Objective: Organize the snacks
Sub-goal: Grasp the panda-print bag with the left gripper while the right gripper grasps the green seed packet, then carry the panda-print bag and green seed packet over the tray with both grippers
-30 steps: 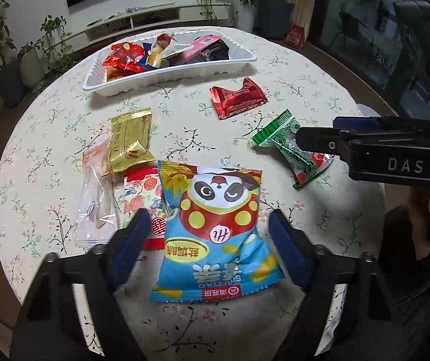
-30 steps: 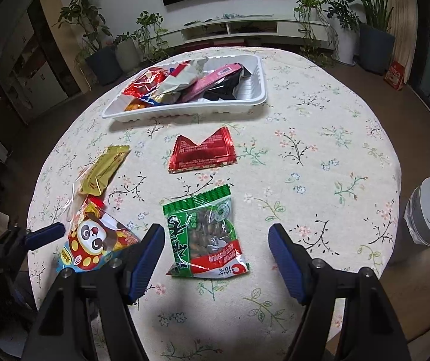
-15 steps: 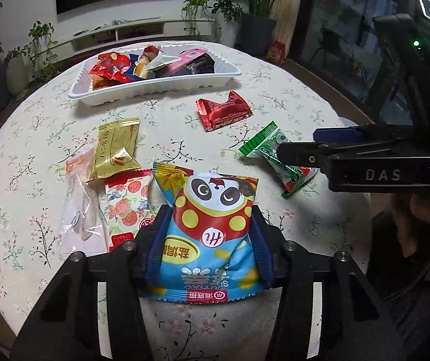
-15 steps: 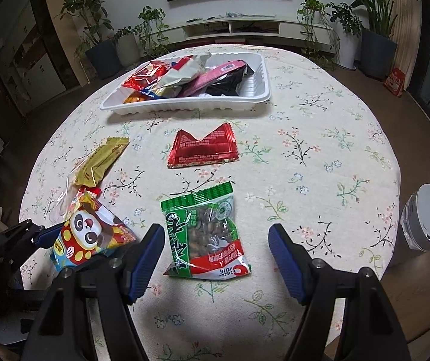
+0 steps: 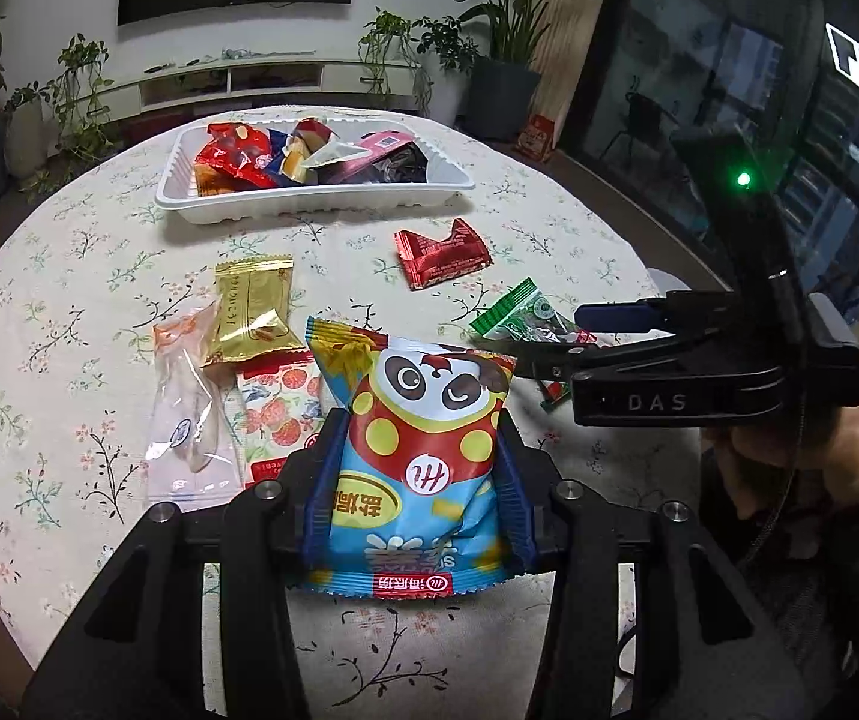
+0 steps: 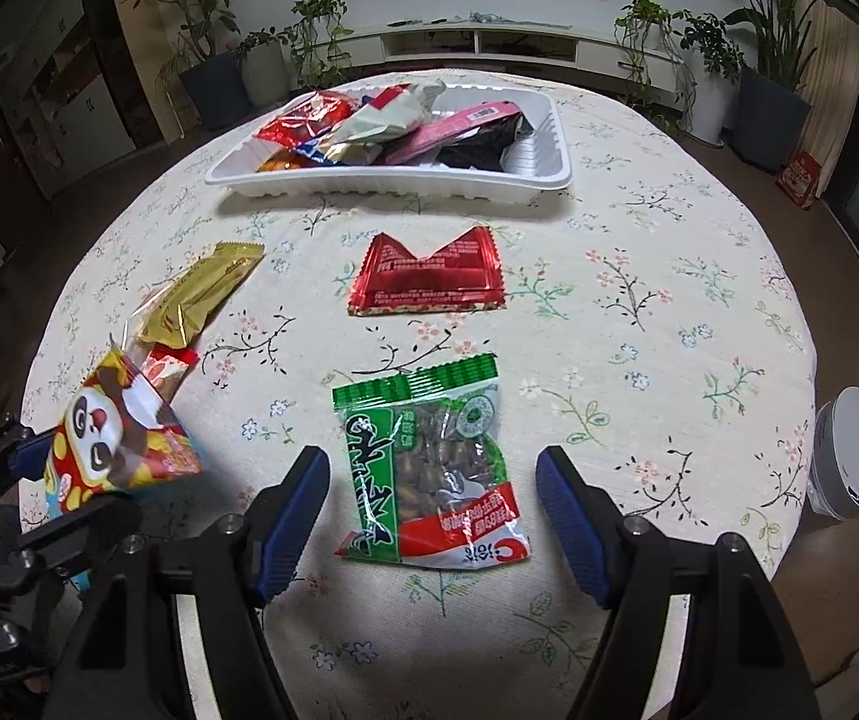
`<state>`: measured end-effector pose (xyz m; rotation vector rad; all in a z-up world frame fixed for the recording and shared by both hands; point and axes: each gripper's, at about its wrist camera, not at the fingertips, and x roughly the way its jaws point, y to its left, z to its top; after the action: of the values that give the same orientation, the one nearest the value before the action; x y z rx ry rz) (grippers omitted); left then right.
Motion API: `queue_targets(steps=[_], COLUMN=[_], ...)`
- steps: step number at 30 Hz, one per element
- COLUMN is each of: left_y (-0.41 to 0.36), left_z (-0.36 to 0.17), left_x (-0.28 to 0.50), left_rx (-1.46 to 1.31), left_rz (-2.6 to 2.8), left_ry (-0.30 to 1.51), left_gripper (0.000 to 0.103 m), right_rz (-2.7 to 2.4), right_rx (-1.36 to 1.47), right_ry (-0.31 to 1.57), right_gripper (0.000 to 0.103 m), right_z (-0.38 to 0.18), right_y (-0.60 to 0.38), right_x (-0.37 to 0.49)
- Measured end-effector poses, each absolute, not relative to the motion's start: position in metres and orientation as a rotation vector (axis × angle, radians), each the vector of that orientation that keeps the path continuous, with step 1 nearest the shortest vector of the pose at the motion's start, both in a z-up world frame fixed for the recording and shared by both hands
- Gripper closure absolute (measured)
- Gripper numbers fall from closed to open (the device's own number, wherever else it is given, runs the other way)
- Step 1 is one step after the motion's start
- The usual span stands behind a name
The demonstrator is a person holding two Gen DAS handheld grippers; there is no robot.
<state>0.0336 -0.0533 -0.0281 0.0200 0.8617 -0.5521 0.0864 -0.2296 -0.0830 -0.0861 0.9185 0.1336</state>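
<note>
My left gripper is shut on a blue panda snack bag and holds it lifted off the table; the bag also shows in the right wrist view. My right gripper is open, with its jaws either side of a green nut packet that lies flat on the table. A white tray with several snacks stands at the far side. A red packet, a gold packet, a clear packet and a strawberry packet lie loose on the table.
The round table has a floral cloth. A white round appliance stands on the floor off the right edge. Potted plants and a TV bench stand behind the table.
My left gripper closed on the panda bag and lifted it up. My right gripper moved a little closer over the green packet and stayed open.
</note>
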Motion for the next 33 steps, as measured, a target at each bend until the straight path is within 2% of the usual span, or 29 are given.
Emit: queue_targets(steps=[8, 11, 13, 21, 25, 27, 33], left_y=[-0.042, -0.039, -0.037, -0.029, -0.025, -0.024, -0.018], left_z=[-0.026, -0.023, -0.020, -0.017, -0.013, -0.009, 0.010], left_x=[0.034, 0.034, 0.033, 0.035, 0.034, 0.035, 0.043], left_rx=[-0.045, -0.053, -0.063, -0.094, -0.110, -0.105, -0.105], left_rz=[-0.584, -0.585, -0.591, -0.584, -0.583, -0.579, -0.560], left_ry=[0.843, 0.827, 0.814, 0.806, 0.792, 0.781, 0.732], left_gripper=[0.060, 0.060, 0.060, 0.060, 0.060, 0.060, 0.060], right_rz=[0.112, 0.105, 0.103, 0.104, 0.121, 0.133, 0.158], right_rx=[-0.127, -0.131, -0.136, -0.152, -0.151, -0.133, -0.075], right_ry=[0.948, 0.937, 0.930, 0.922, 0.916, 0.904, 0.835], right_gripper=[0.033, 0.039, 0.049, 0.050, 0.067, 0.070, 0.071], right_z=[-0.093, -0.093, -0.092, -0.093, -0.091, -0.087, -0.071], right_y=[-0.223, -0.223, -0.223, -0.218, -0.217, -0.218, -0.225], right_x=[0.093, 0.094, 0.095, 0.097, 0.095, 0.094, 0.087])
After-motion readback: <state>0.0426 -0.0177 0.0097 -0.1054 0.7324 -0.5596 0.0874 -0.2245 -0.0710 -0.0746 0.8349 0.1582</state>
